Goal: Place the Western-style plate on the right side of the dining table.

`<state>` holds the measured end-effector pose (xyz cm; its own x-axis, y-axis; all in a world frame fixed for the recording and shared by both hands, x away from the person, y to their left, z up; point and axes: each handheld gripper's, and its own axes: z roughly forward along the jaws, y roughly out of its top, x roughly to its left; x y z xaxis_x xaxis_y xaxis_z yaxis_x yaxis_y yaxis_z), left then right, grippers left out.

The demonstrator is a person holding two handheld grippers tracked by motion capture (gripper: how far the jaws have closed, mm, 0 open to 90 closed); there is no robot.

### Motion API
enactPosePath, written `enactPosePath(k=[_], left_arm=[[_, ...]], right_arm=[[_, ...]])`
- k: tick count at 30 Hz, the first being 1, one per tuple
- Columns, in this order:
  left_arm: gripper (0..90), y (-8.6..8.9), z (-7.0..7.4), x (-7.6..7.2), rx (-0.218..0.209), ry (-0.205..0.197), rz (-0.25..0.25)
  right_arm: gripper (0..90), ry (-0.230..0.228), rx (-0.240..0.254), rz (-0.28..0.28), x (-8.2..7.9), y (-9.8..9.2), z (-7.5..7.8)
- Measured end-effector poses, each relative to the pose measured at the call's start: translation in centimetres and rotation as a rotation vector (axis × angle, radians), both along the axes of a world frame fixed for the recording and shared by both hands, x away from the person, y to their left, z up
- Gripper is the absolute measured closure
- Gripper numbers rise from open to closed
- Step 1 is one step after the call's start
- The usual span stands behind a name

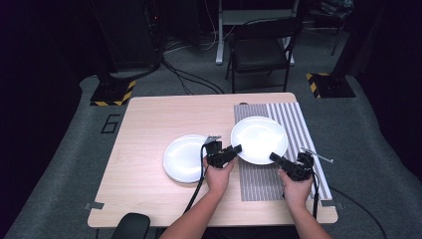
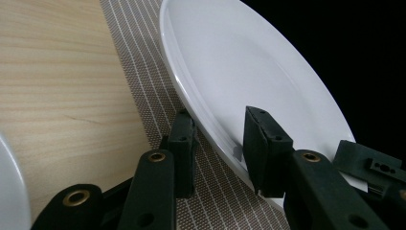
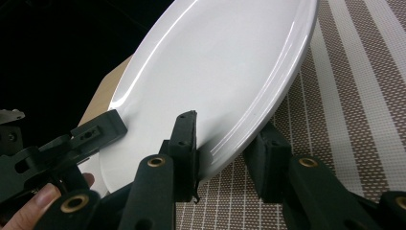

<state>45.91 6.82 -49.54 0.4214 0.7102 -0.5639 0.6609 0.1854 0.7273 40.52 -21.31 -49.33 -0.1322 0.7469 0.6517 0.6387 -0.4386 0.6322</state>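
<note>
High view: round white ceramic plate (image 1: 259, 139) sits over the near-left part of a brown striped woven placemat (image 1: 293, 124), its left edge reaching past the mat. Left gripper (image 1: 238, 148) pinches the plate's near-left rim; right gripper (image 1: 272, 157) pinches its near-right rim, one jaw above and one below in each gripper view. Second round white plate (image 1: 185, 158) lies just left, on the pale wooden table (image 1: 149, 124). Grey carpet, black folding chair (image 1: 261, 47), hazard-striped stand bases (image 1: 113, 92) beyond. Room's far side is dark and hard to read. Whether the held plate is lifted clear of the mat, cannot tell.
</note>
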Motion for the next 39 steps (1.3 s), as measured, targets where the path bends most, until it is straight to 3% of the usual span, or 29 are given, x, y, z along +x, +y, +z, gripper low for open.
enactPosePath(k=[23,39], left_arm=[[65.4,-2.1,-1.0,0.7,-0.011,0.013,-0.021],[65.5,-3.4,-2.1,1.6,-0.007,0.032,-0.026]], right_arm=[[66.0,-0.005,-0.022,-0.041,-0.2,-1.7,-1.0],[65.9,0.021,-0.03,-0.074,0.2,-2.7,-1.7]])
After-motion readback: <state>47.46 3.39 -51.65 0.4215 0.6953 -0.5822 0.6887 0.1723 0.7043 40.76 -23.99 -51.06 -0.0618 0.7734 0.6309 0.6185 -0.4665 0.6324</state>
